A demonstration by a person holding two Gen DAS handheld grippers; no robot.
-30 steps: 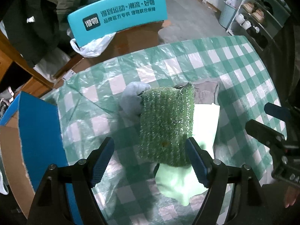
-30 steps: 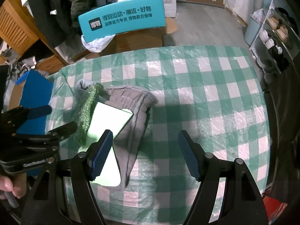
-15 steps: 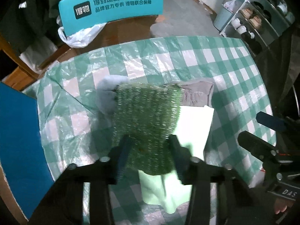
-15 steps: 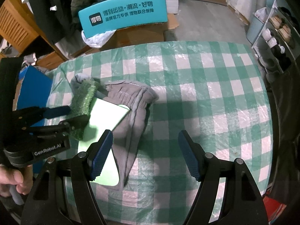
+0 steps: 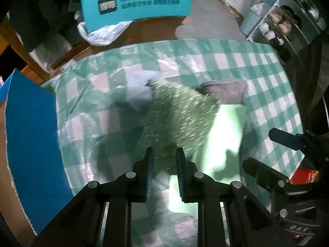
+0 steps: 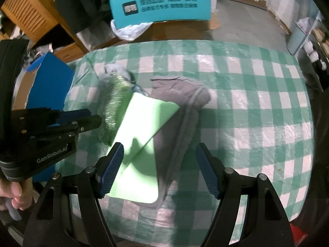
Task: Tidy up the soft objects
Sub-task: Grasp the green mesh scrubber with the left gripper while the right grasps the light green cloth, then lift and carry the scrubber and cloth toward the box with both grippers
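Left gripper [image 5: 163,157] clamps the near end of the green glittery cloth [image 5: 181,119] near the table's [image 6: 246,107] left edge (image blurred); right gripper [image 6: 159,169] hovers, jaws apart.

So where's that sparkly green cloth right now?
The sparkly green cloth is pinched at its near edge by the left gripper, on the table's left side, between a pale grey cloth and a light green sheet.

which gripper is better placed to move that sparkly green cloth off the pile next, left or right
Left, most likely. The left gripper is already pinched on the near edge of the green cloth. The right gripper hangs open over the pale green sheet and grey garment, holding nothing.
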